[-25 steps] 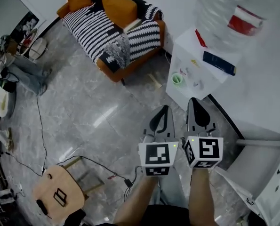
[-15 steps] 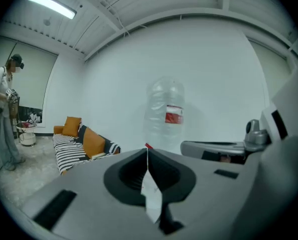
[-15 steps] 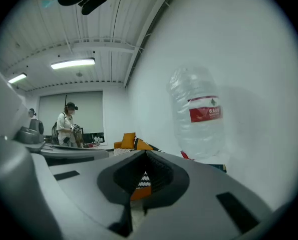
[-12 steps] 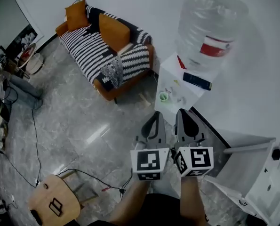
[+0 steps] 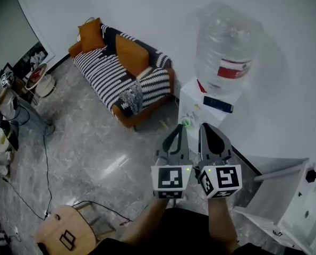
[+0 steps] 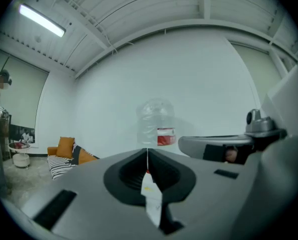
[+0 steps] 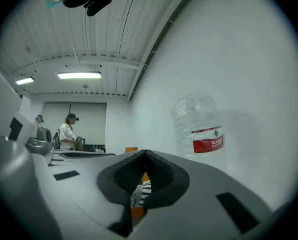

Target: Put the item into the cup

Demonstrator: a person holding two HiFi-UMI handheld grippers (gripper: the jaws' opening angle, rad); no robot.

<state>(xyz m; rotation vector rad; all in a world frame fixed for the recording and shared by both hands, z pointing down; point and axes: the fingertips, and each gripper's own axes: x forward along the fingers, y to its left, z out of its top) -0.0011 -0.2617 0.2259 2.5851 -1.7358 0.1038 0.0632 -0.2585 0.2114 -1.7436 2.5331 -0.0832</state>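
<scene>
**Left gripper** [image 6: 147, 154]: The jaws are closed together. A thin string is pinched in the seam between them. The item [image 6: 151, 196], a small white paper piece on that string, hangs against the inner faces just below the seam. In the head view this gripper [image 5: 181, 130] is held in the air at the centre of the frame, and the item is too small to make out there.

**Right gripper** [image 7: 146, 156]: The jaws are fully closed, pad against pad, and nothing is between them. In the head view it [image 5: 206, 132] sits just beside the left gripper, at its 3 o'clock, with both pointing toward 12 o'clock.

**Cup** [image 5: 186, 122]: A small green cup stands on the white dispenser cabinet [image 5: 197, 108]. It appears at 12 o'clock from the left gripper's tips, just beyond them. The item is not in the cup.

**Surroundings:**
- A large clear water bottle [image 5: 224, 47] with a red label stands on the cabinet, at 1 o'clock from the grippers.
- A striped sofa [image 5: 126, 73] with orange cushions lies at 10 o'clock.
- A wooden stool [image 5: 67, 232] stands at 8 o'clock on the grey floor.
- The right gripper view shows a person [image 7: 67, 131] standing well apart.
</scene>
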